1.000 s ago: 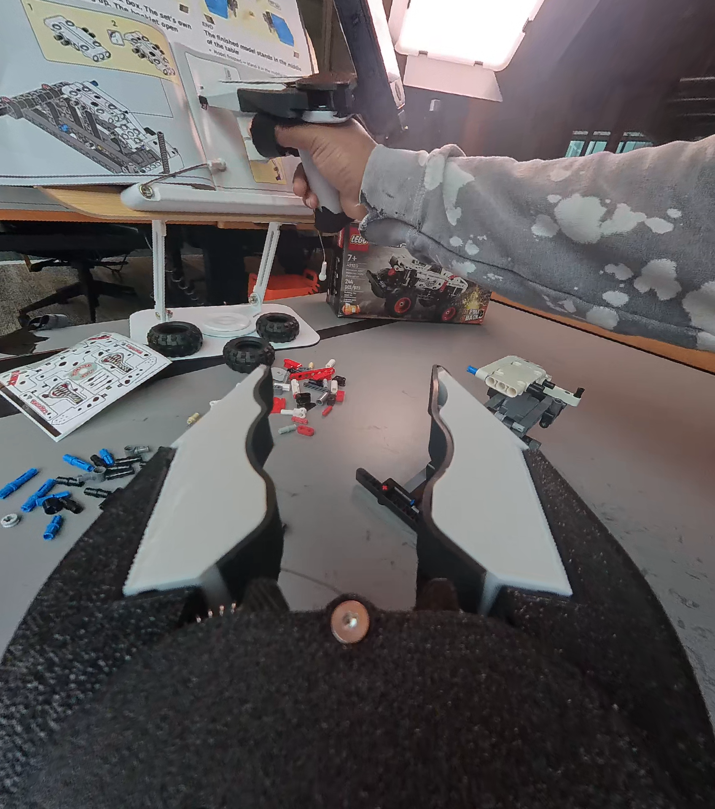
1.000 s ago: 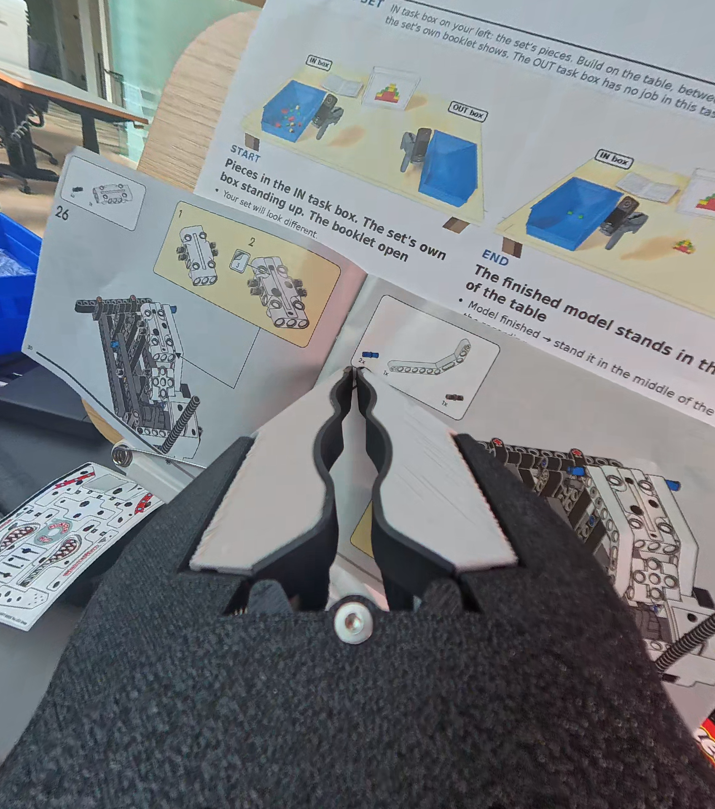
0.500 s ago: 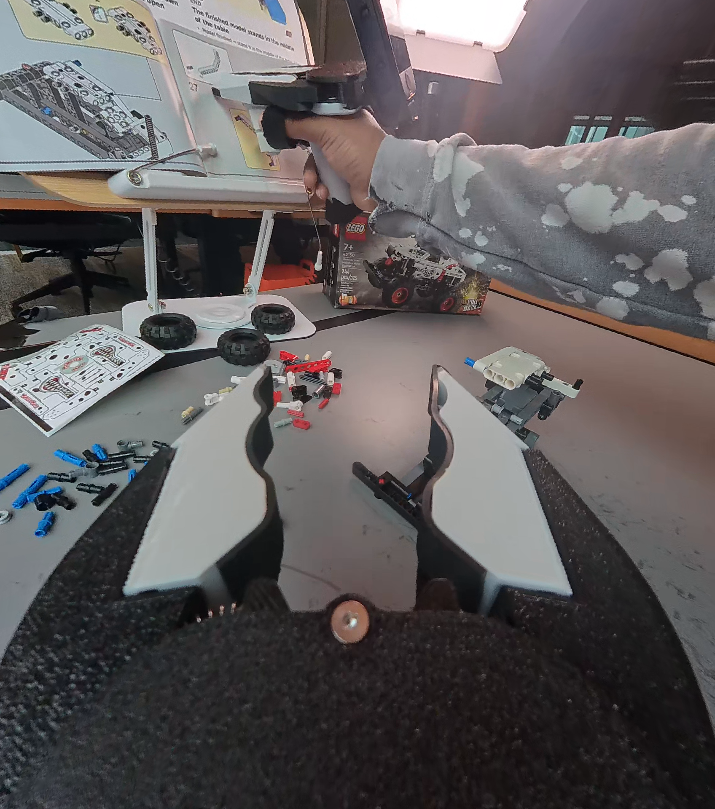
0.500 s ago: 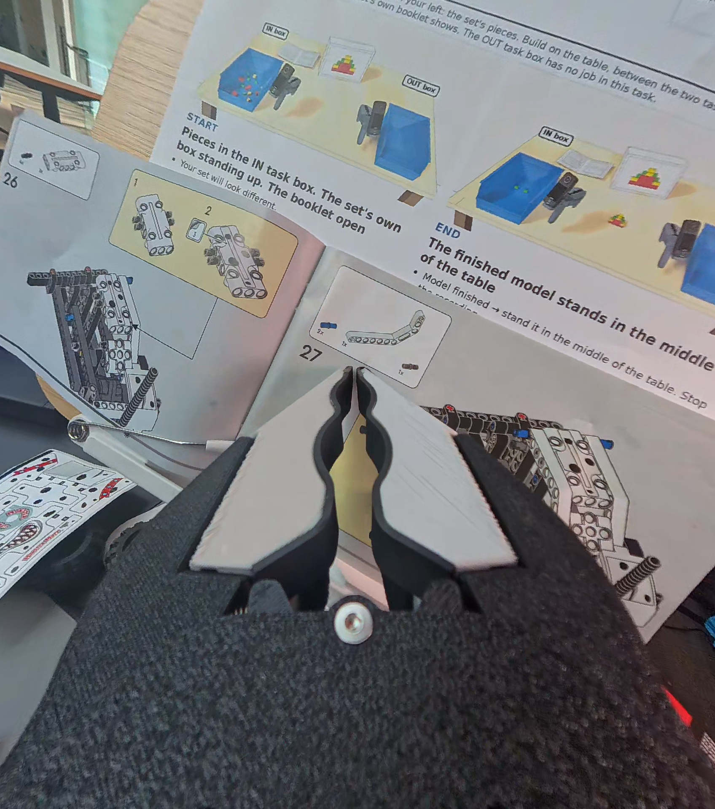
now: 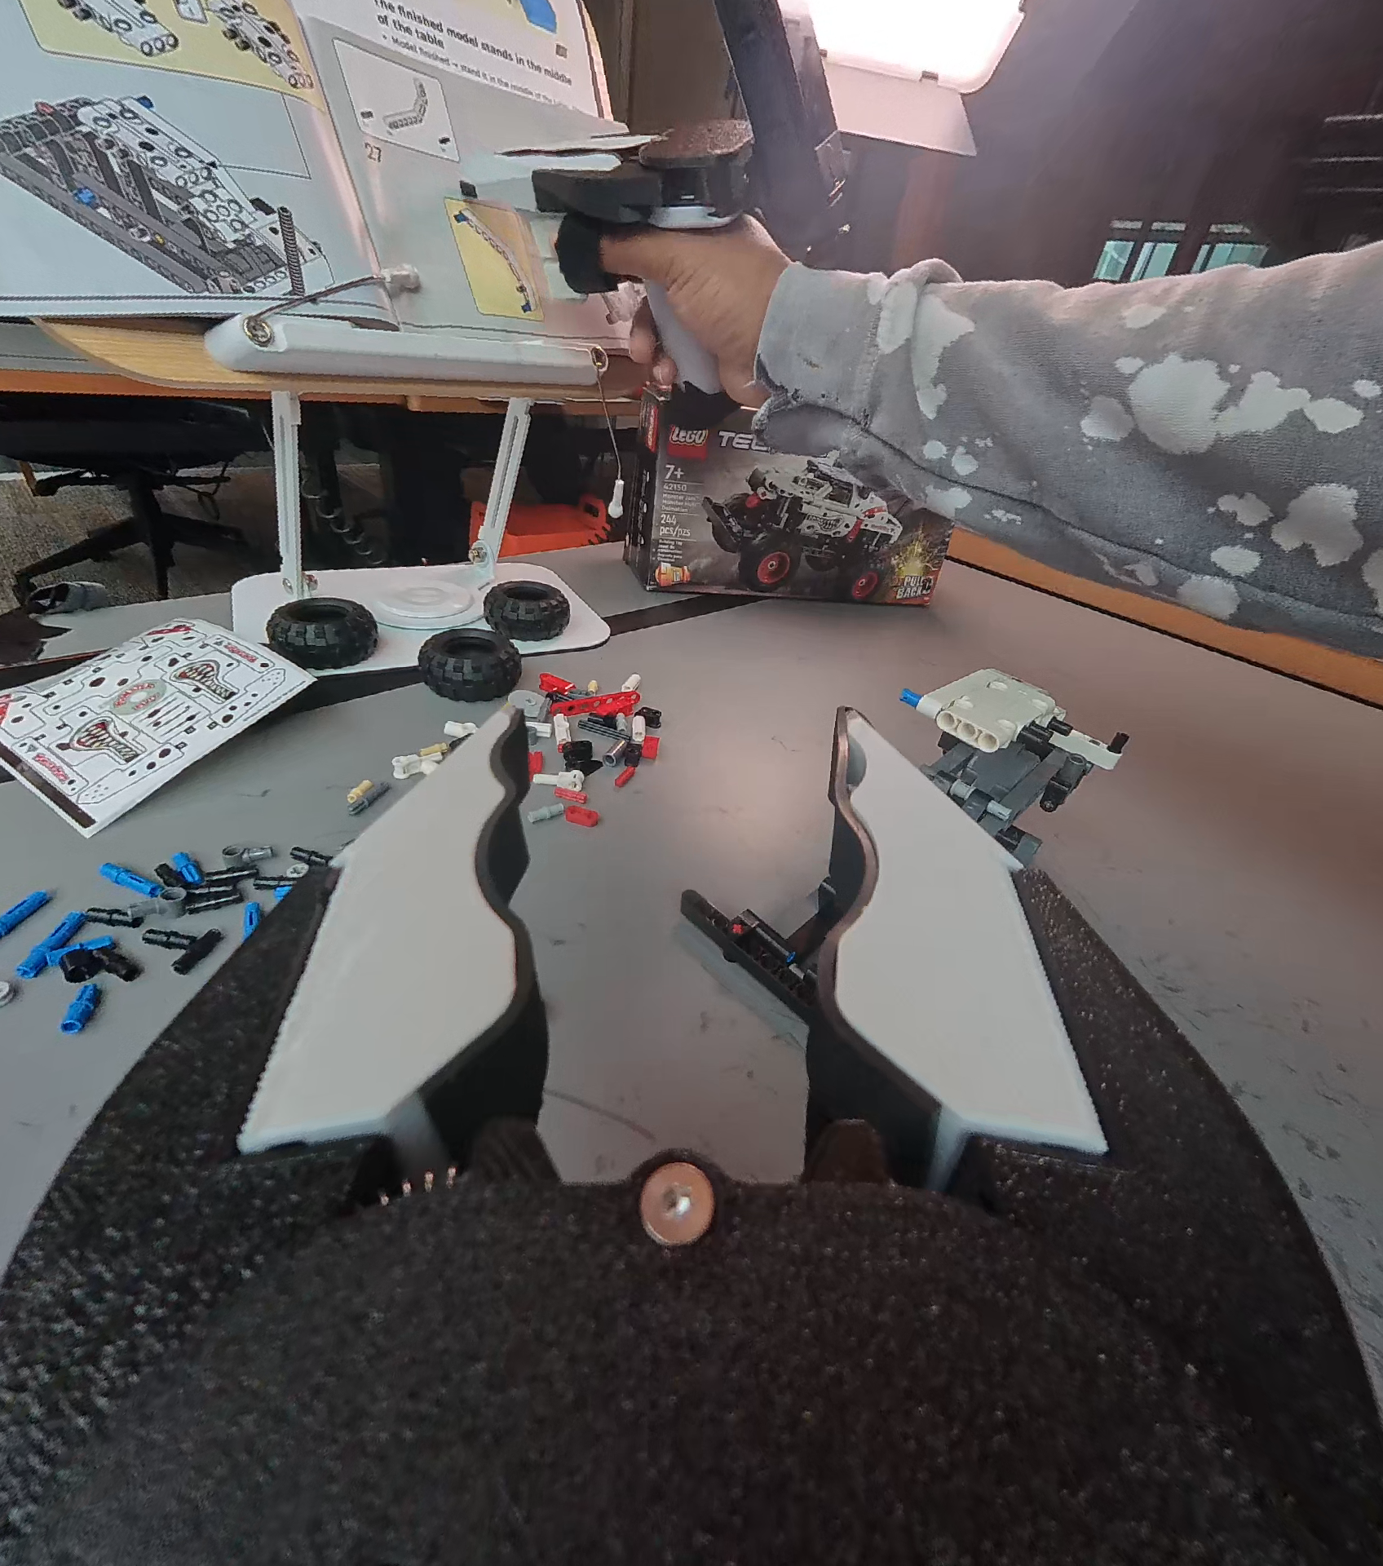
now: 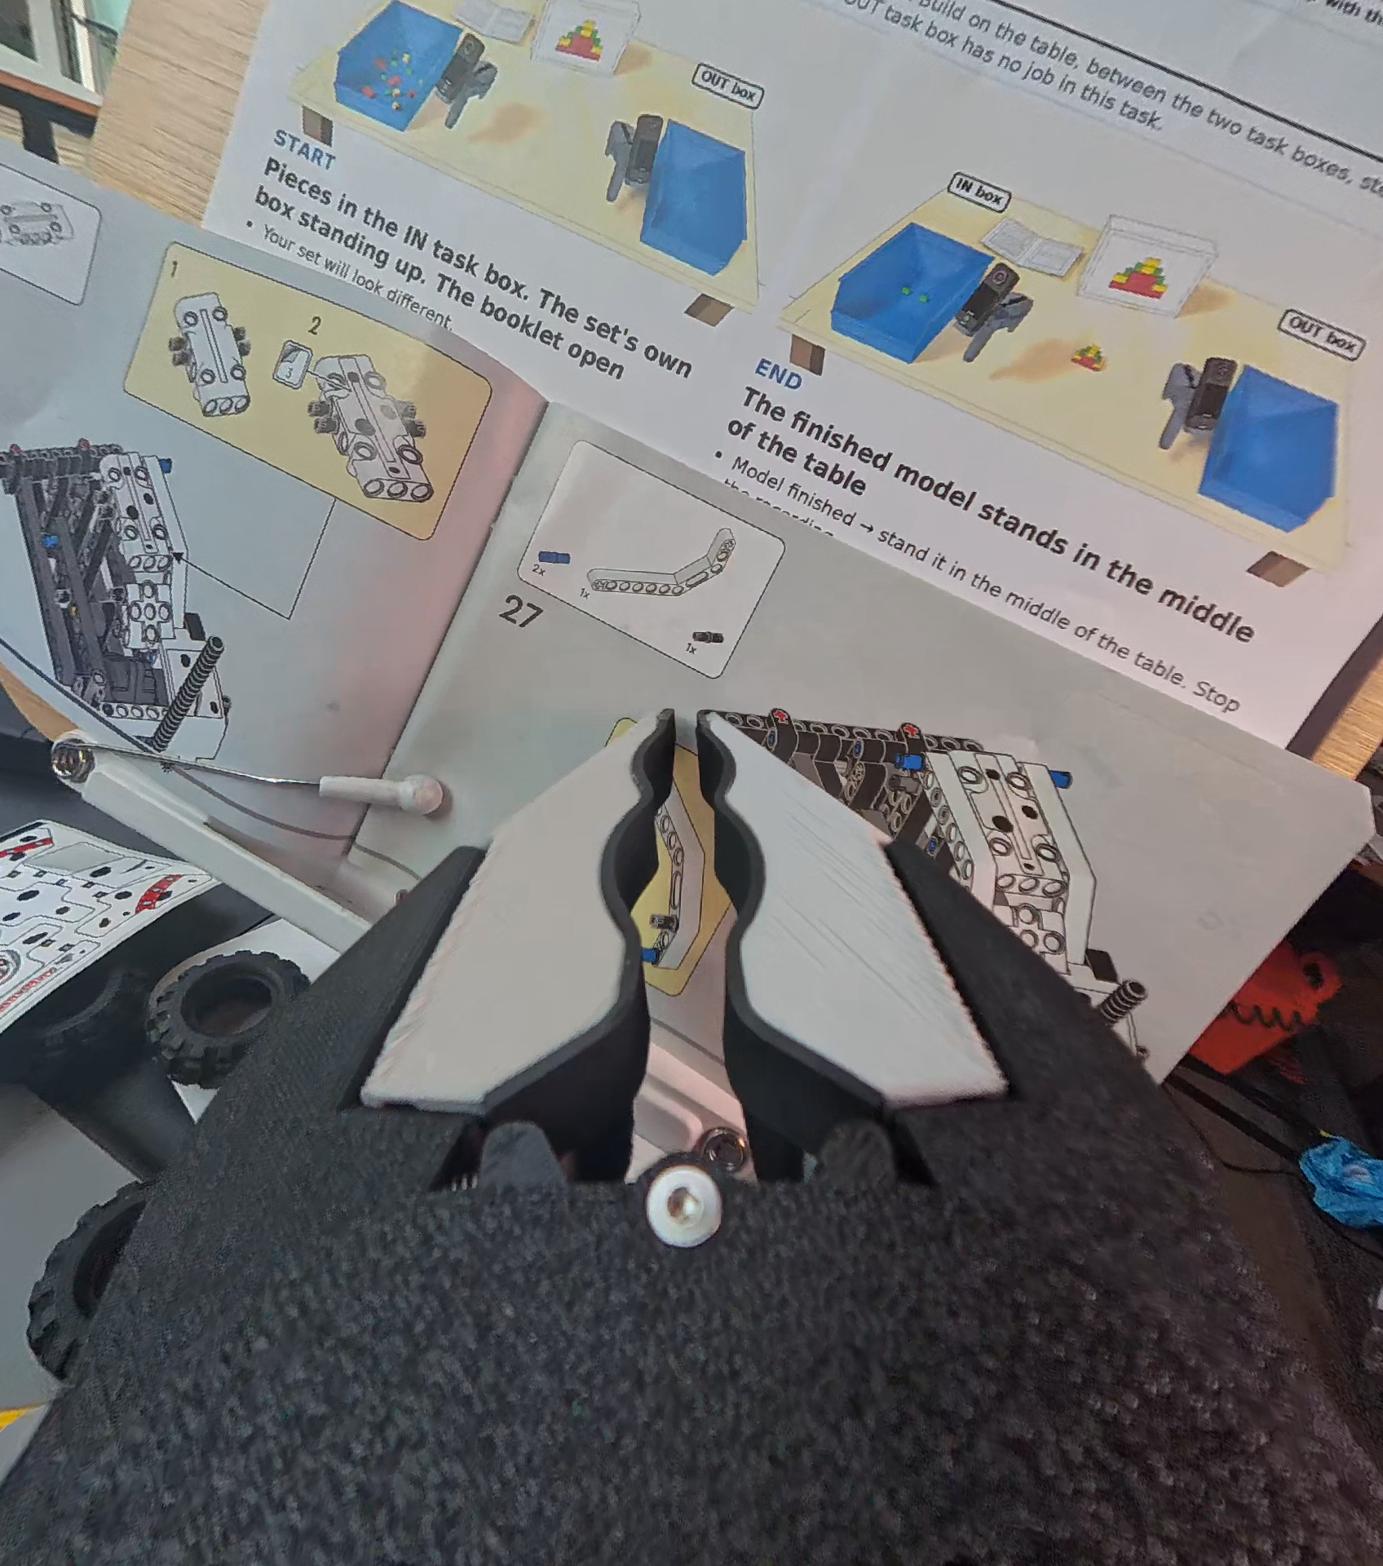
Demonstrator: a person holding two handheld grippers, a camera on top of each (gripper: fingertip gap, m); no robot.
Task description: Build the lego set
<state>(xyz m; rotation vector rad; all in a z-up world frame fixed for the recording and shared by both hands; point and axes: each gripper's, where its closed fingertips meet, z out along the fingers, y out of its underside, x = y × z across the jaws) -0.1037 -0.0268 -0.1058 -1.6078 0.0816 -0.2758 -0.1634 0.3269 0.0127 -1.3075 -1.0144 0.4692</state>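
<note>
Hovering with jaws wide just behind the black beam (image 5: 743,945), the left gripper (image 5: 675,737) faces a light, rigid, pin-studded piece best pinched across its long sides, while the right gripper (image 6: 684,720), nearly closed and empty, points at the booklet (image 6: 841,678) beyond.

We see a partly built grey-and-white brick chassis (image 5: 1002,754) lying on the grey surface (image 5: 1179,974), three black knobbly rubber tyres (image 5: 468,663) and scattered small red, blue and black pins (image 5: 586,746) nearby.
</note>
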